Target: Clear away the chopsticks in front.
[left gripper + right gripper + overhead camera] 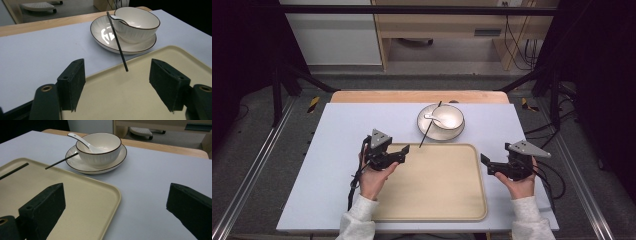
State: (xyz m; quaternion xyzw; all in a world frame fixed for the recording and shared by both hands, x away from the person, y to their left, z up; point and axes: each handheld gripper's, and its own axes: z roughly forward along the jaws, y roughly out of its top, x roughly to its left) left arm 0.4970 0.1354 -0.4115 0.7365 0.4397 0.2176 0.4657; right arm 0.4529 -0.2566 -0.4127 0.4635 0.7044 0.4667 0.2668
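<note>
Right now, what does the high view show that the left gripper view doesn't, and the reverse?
High view: both hands, the left gripper above the beige tray's far-left corner, and the right gripper off the tray's right edge. Left gripper view: its own black jaws up close, open with nothing between them, and the black chopstick's lower tip above the tray's rim. Both: the white bowl on its plate, the chopstick leaning on the plate, and the tray.

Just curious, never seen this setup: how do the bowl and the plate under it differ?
The bowl is deep with tall ribbed sides; the plate is shallow and wider. The bowl sits on the plate, while the plate rests on the table. The bowl holds a white spoon; the plate's rim bears a black chopstick. Both are cream-white with a dark rim line.
</note>
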